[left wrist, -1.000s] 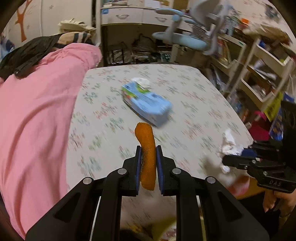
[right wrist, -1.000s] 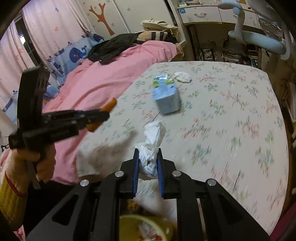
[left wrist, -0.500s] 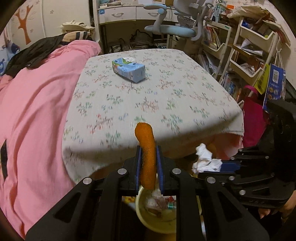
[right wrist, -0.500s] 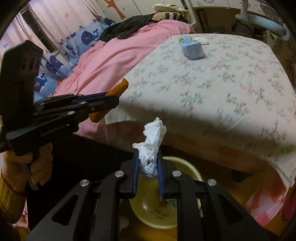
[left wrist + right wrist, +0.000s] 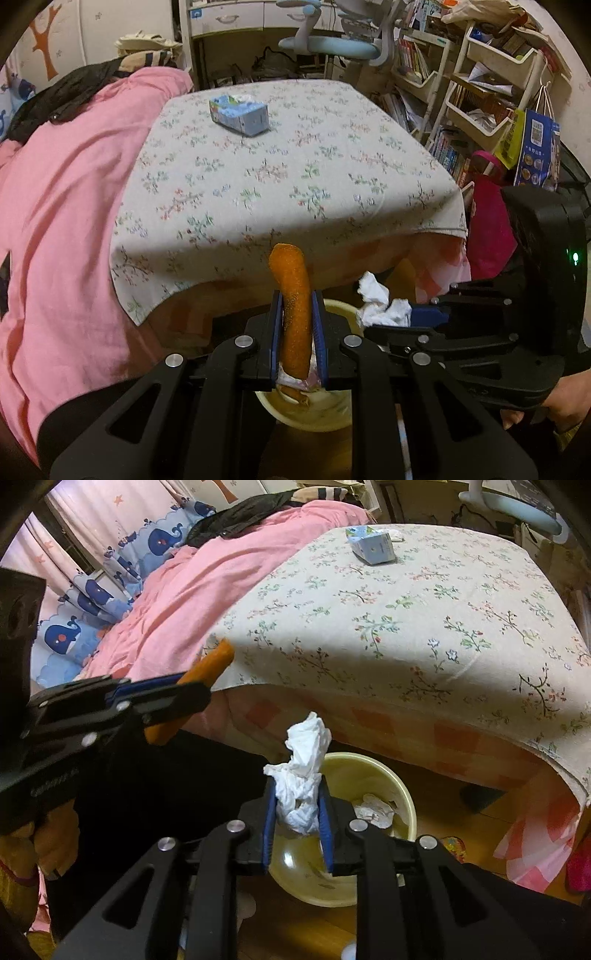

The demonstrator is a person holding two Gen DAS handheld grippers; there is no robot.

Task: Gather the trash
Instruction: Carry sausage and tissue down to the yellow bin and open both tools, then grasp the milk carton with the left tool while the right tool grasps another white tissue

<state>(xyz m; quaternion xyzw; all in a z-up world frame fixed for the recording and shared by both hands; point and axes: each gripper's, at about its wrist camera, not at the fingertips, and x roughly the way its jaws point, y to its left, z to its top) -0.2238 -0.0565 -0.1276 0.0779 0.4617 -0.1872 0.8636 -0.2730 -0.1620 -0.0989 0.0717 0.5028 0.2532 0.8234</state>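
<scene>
My left gripper (image 5: 295, 332) is shut on an orange peel strip (image 5: 291, 295) and holds it above a yellow trash bin (image 5: 314, 417) on the floor. My right gripper (image 5: 297, 812) is shut on a crumpled white tissue (image 5: 303, 771), also above the bin (image 5: 369, 775), which holds some paper scraps. In the left wrist view the right gripper (image 5: 406, 317) and tissue (image 5: 380, 302) show at right. In the right wrist view the left gripper (image 5: 177, 694) and peel (image 5: 207, 664) show at left. A blue carton (image 5: 240, 114) lies on the table (image 5: 295, 177), with a white tissue (image 5: 397, 533) behind it.
The table with a floral cloth (image 5: 406, 609) stands just past the bin. A pink blanket (image 5: 55, 221) covers the bed at left. Shelves with books (image 5: 480, 92) and a pink bag (image 5: 487, 229) stand at right. A desk chair (image 5: 332, 40) is behind the table.
Both grippers have pulled back off the table edge and lowered, carrying the peel and the tissue over the yellow bin. The carton stays on the table.
</scene>
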